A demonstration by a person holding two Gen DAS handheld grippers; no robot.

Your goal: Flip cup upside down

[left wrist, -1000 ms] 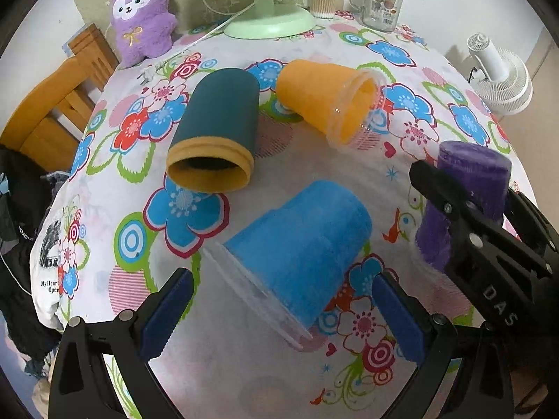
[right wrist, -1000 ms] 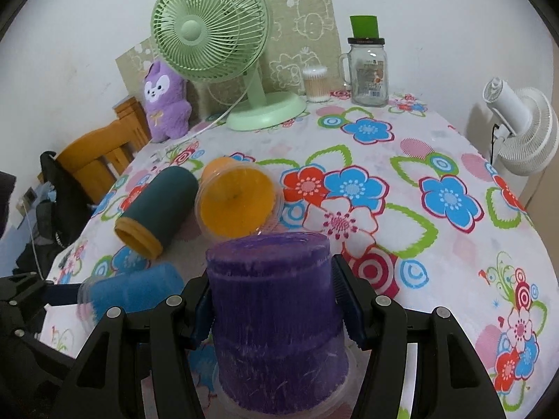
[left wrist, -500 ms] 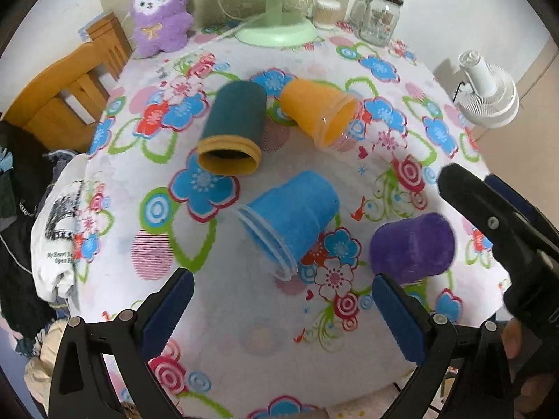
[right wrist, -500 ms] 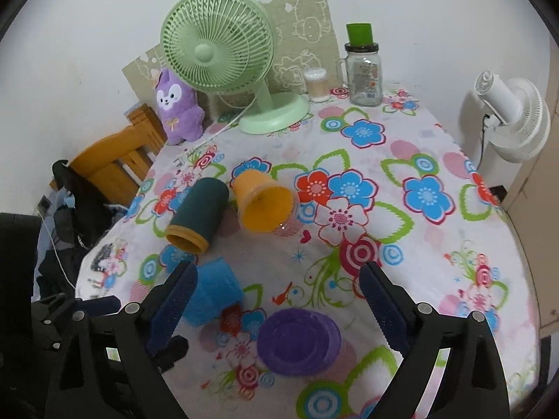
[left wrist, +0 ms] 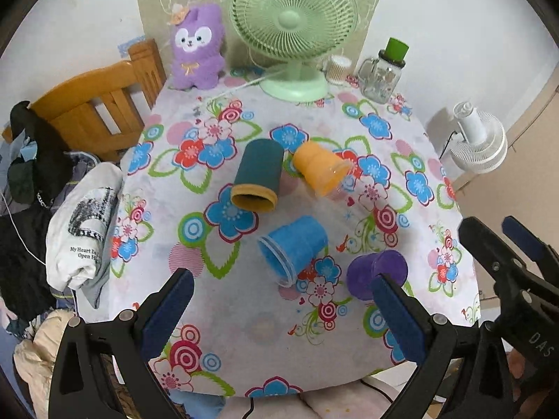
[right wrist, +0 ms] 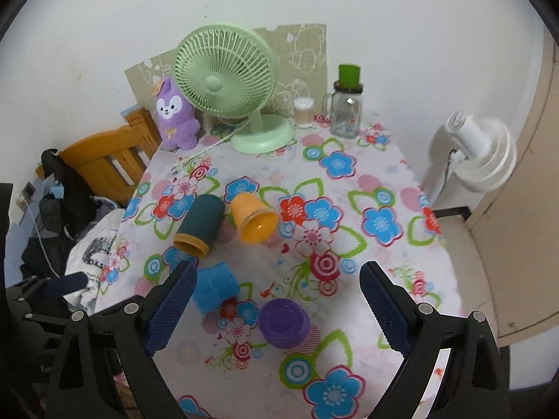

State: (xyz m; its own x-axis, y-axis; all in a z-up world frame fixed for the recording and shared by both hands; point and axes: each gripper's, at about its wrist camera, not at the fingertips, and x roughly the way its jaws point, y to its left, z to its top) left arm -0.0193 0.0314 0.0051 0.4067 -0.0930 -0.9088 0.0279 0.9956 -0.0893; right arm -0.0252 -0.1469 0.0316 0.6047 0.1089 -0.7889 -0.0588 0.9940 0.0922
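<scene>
A purple cup [right wrist: 283, 327] stands upside down near the table's front edge; it also shows in the left wrist view [left wrist: 375, 272]. A blue cup [left wrist: 293, 246] lies on its side beside it, seen also in the right wrist view [right wrist: 215, 288]. A dark green cup [left wrist: 258, 174] and an orange cup [left wrist: 319, 171] lie on their sides further back. My left gripper [left wrist: 283, 317] is open and empty, held high above the front edge. My right gripper [right wrist: 279, 309] is open and empty, above the purple cup and apart from it.
The table has a flowered cloth [right wrist: 349, 209]. A green fan [right wrist: 227, 80], a purple plush toy [right wrist: 174, 118], a glass jar [right wrist: 346, 108] and a small container [right wrist: 303, 111] stand at the back. A wooden chair [left wrist: 94, 115] with clothes is at the left. A white fan [right wrist: 478, 153] stands right.
My right gripper let go of the purple cup, opened wide and rose away from it. Both grippers have pulled up and back, so the whole table shows.
</scene>
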